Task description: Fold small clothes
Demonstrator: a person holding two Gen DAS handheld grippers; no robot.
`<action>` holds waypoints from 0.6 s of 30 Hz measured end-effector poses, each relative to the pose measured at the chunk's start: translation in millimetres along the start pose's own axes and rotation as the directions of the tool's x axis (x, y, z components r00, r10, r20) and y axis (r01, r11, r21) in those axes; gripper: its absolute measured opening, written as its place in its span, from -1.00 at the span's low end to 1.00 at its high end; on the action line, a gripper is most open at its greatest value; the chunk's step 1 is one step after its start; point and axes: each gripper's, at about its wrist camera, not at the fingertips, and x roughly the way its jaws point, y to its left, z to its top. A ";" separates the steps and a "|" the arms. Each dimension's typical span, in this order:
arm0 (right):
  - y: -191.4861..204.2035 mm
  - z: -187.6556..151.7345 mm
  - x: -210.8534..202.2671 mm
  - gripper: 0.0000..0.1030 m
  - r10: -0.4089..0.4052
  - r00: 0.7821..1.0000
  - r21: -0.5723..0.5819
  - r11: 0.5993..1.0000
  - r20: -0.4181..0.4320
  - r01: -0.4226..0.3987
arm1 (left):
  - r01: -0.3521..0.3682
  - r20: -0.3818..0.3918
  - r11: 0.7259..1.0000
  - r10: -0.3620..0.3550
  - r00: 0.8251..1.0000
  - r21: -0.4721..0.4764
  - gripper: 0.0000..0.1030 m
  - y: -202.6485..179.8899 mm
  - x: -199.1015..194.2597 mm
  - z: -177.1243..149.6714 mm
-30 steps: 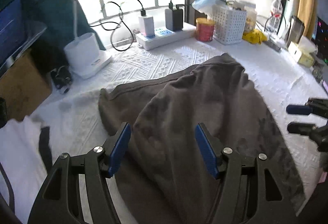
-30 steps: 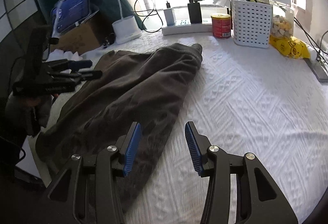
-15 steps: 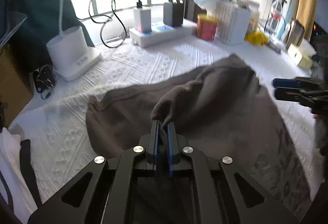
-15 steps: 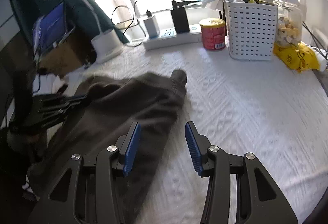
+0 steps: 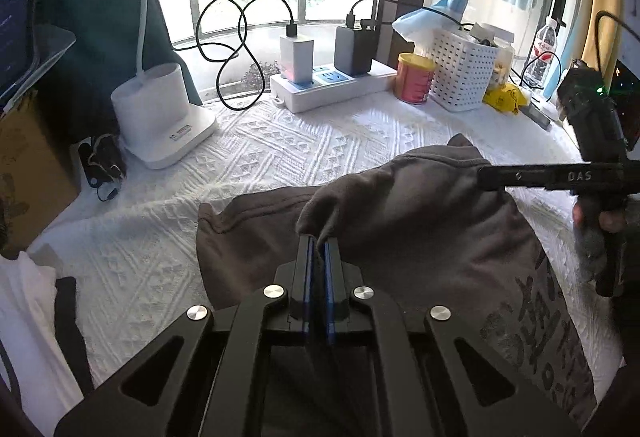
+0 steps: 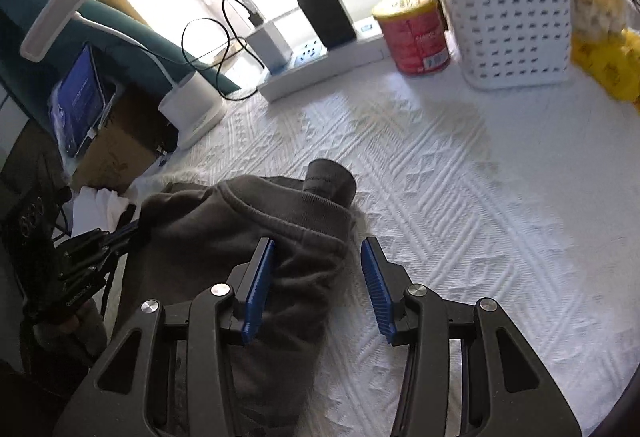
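We see a dark grey-brown garment [image 5: 420,237] with black print on a white geometric-weave cloth [image 5: 280,145]; red, yellow-lidded can [image 5: 414,83], white perforated basket [image 5: 464,73].

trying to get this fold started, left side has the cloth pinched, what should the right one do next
Probably close the right gripper on the edge of the grey garment that lies between its open fingers. The left gripper is already shut on a raised pinch of the cloth, so a second hold at the near edge would let both lift and fold it over the white bedspread.
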 end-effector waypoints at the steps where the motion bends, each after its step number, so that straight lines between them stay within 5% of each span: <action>1: 0.6 -0.1 2.0 -0.07 0.003 1.000 0.001 1.000 -0.003 -0.003 | 0.000 0.000 1.000 0.000 1.000 0.000 -0.92 0.2 0.1 0.2; 3: 2.6 0.4 3.7 -0.11 0.003 1.000 -0.005 1.000 0.003 -0.003 | 0.001 0.000 1.000 -0.001 1.000 0.000 -0.92 0.1 0.9 0.4; 4: 4.8 1.3 5.2 -0.32 0.004 1.000 -0.012 1.000 0.003 -0.004 | 0.002 -0.002 1.000 -0.002 1.000 -0.001 -0.92 0.4 1.6 0.6; 8: 9.9 5.0 6.5 -0.58 -0.011 1.000 -0.040 0.999 0.018 0.012 | 0.010 0.000 1.000 -0.010 1.000 -0.002 -0.92 0.1 2.6 1.7; 18: 29.5 17.6 6.6 -0.64 -0.059 0.995 -0.140 0.988 0.075 0.069 | 0.004 0.023 1.000 -0.004 1.000 -0.006 -0.92 3.4 -5.4 7.0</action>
